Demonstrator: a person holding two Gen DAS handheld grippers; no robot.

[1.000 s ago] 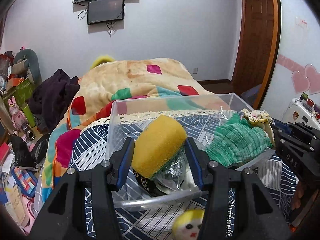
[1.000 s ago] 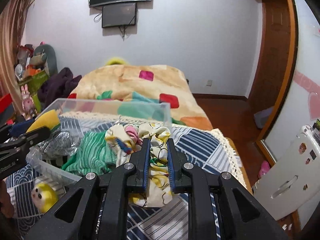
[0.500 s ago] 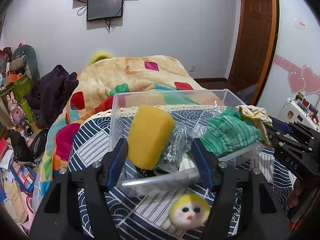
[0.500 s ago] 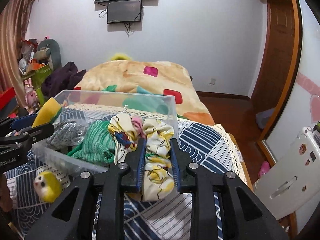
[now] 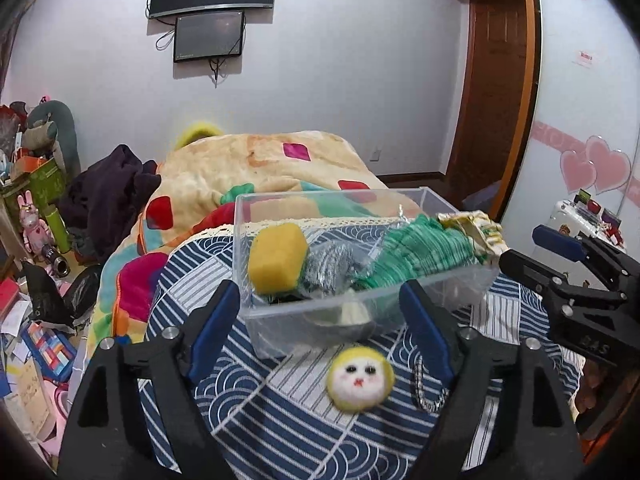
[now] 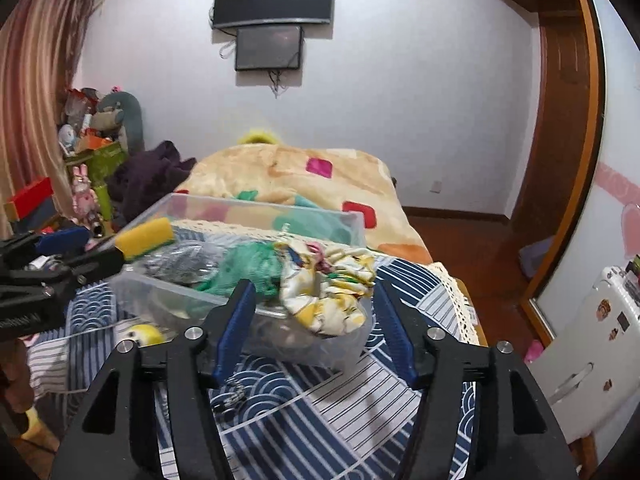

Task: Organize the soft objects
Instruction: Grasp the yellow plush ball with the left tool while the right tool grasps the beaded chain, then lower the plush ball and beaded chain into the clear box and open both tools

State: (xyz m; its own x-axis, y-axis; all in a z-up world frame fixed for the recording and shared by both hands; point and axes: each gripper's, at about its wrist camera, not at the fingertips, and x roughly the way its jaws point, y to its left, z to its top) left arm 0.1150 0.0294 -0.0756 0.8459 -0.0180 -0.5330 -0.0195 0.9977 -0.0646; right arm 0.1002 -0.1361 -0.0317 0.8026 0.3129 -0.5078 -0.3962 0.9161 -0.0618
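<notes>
A clear plastic bin (image 5: pixel 440 204) stands on the blue patterned cloth. In it lie a yellow sponge (image 5: pixel 278 258), a silver scrubber (image 5: pixel 328 266), a green knit cloth (image 5: pixel 424 250) and a floral cloth (image 6: pixel 332 292) hanging over the near right rim. My left gripper (image 5: pixel 320 308) is open and empty, just in front of the bin. My right gripper (image 6: pixel 314 304) is open and empty, its fingers either side of the floral cloth. A yellow plush face (image 5: pixel 360 378) lies on the cloth in front of the bin, below the left gripper.
A small metal chain (image 5: pixel 426 390) lies right of the plush face. A bed with a bright blanket (image 5: pixel 256 168) is behind the table. Clutter and toys (image 5: pixel 36 208) fill the left floor. A white cabinet (image 6: pixel 592 344) stands right.
My left gripper let go of the yellow sponge into the bin, opened and drew back. My right gripper opened, let go of the floral cloth on the bin rim and drew back.
</notes>
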